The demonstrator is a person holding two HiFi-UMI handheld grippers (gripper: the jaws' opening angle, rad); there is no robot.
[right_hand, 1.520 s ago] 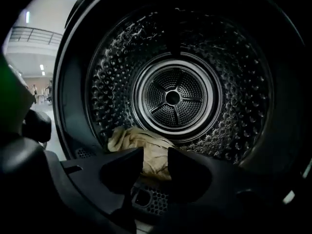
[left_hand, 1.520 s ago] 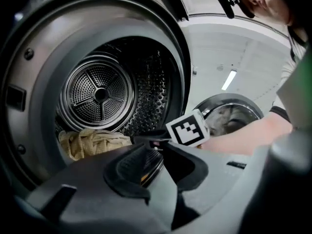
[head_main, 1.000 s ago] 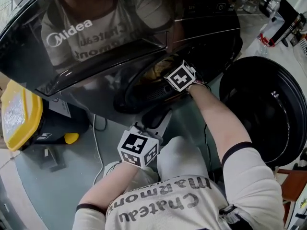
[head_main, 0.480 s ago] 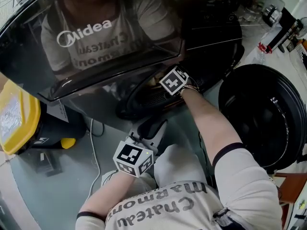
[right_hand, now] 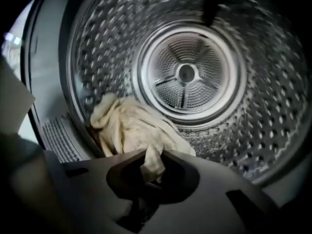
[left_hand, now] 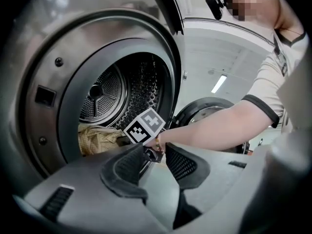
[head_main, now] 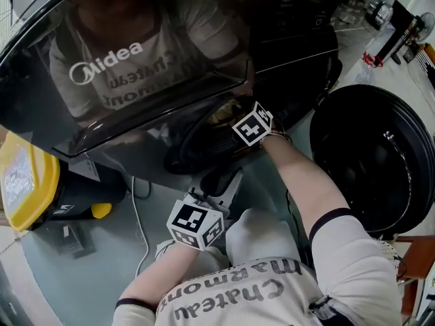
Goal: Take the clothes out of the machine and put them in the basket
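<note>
Right gripper view has the right tongs [right_hand: 152, 168] clenched on a fold of the pale beige cloth [right_hand: 131, 128], which stands up pinched between the two pads. The rest of that cloth lies heaped on the near left floor of the perforated steel drum [right_hand: 253, 126], with the drum's ribbed round hub far behind it.

The left tongs [left_hand: 155, 152] are released, jaws apart with nothing between them. They are held low and near in front of the dark front-loading machine [head_main: 136, 100], outside its opening. Past their tips, the left gripper view shows the right tongs' marker cube [left_hand: 145, 126] at the drum mouth and the bare forearm [left_hand: 209, 128] reaching in from the right. It also shows the cloth as a tan heap at the drum's bottom, left of the cube. The pinch itself shows only in the right gripper view.

Head view alone takes in the round black door [head_main: 370, 161] swung open on the right and a yellow plastic container [head_main: 24, 175] on the floor at the far left. The cloth there is only a yellowish glimpse inside the opening.

Against the head view of a second ago, both cubes sit almost where they were: the right one at the drum mouth, the left one low beside the person's knee [head_main: 262, 233].
</note>
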